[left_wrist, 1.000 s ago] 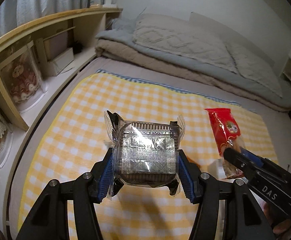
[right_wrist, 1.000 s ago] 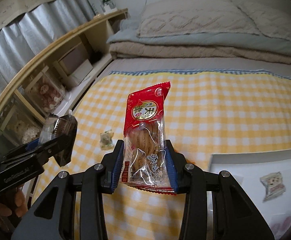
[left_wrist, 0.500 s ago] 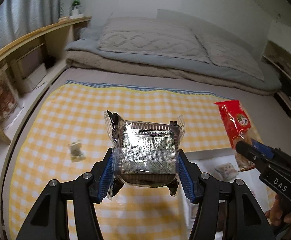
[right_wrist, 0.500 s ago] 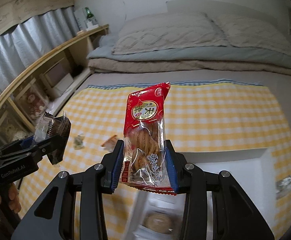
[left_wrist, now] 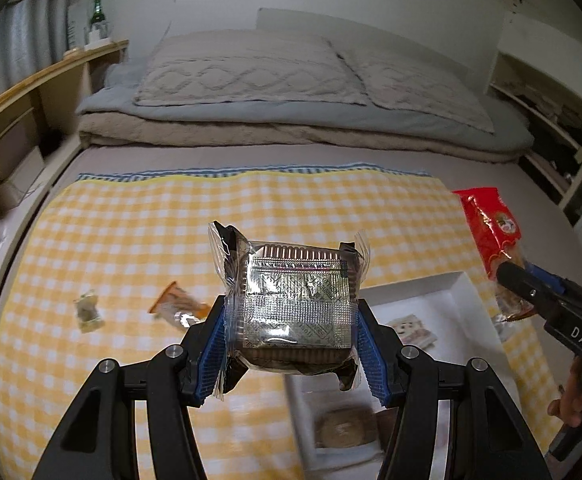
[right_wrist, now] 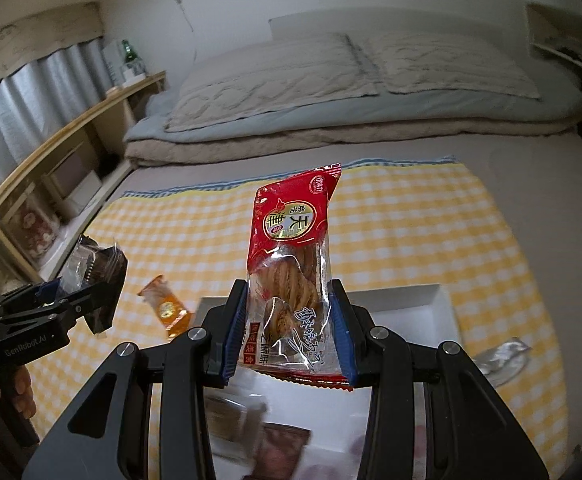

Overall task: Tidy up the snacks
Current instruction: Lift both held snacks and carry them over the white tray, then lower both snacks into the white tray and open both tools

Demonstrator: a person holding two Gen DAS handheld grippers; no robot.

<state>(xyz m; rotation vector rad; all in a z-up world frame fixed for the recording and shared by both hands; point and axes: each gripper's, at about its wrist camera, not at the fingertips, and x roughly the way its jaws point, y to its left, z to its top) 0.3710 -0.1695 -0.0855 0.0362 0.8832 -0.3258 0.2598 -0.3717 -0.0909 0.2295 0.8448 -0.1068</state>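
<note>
My left gripper [left_wrist: 293, 344] is shut on a square brown cake in clear wrap with a silver sachet [left_wrist: 296, 306], held above the yellow checked cloth [left_wrist: 131, 232]. It also shows in the right wrist view [right_wrist: 99, 276]. My right gripper [right_wrist: 289, 334] is shut on a red packet of fried dough twists [right_wrist: 291, 264], held upright above the white tray [right_wrist: 411, 304]. That packet shows at the right of the left wrist view [left_wrist: 491, 236]. The white tray [left_wrist: 443, 292] holds several wrapped snacks.
An orange packet [left_wrist: 175, 306] and a small pale packet [left_wrist: 87, 312] lie on the cloth. A silver wrapper [right_wrist: 499, 360] lies right of the tray. Folded bedding [left_wrist: 283, 92] is at the back, wooden shelves [left_wrist: 15, 120] on the left.
Both grippers have swung to the right with their snacks. The white tray has come into view under them, and the orange packet now shows on the cloth.
</note>
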